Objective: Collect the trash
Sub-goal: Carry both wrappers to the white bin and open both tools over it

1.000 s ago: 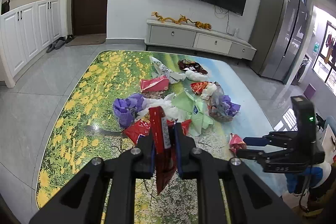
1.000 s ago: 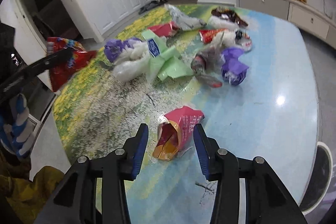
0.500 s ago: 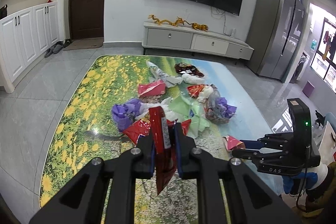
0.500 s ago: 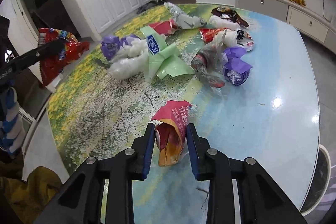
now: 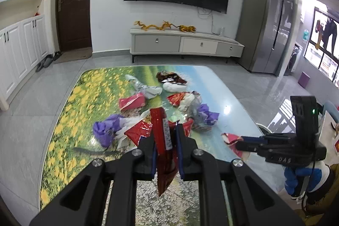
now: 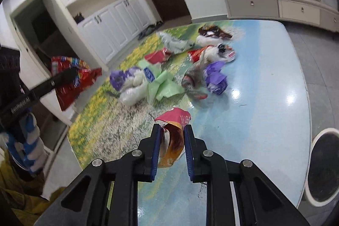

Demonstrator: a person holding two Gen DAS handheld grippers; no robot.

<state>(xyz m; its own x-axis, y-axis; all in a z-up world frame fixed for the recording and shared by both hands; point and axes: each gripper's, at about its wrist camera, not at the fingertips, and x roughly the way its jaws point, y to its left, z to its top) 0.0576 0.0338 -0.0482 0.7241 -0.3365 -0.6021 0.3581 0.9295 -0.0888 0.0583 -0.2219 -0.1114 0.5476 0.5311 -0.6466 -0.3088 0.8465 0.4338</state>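
My left gripper point(image 5: 165, 139) is shut on a red snack wrapper point(image 5: 162, 141) and holds it above the near part of the table; it also shows in the right wrist view point(image 6: 74, 79). My right gripper point(image 6: 171, 132) is shut on a pink and orange snack bag point(image 6: 173, 132), lifted just off the table; the bag also shows in the left wrist view point(image 5: 231, 138). More trash lies in a pile mid-table: a purple bag point(image 5: 106, 130), a green bag point(image 6: 163, 86), another purple wad point(image 6: 216, 77), red wrappers point(image 5: 132, 101).
The table point(image 6: 264, 99) has a flower and sky print. A round white-rimmed bin point(image 6: 324, 166) stands on the floor at the table's right edge. A TV cabinet point(image 5: 184, 46), a fridge point(image 5: 267, 24) and white cupboards point(image 5: 19, 46) line the walls.
My right gripper closed on the pink and orange bag and raised it. My left gripper kept its wrapper and rose and pulled back a little.
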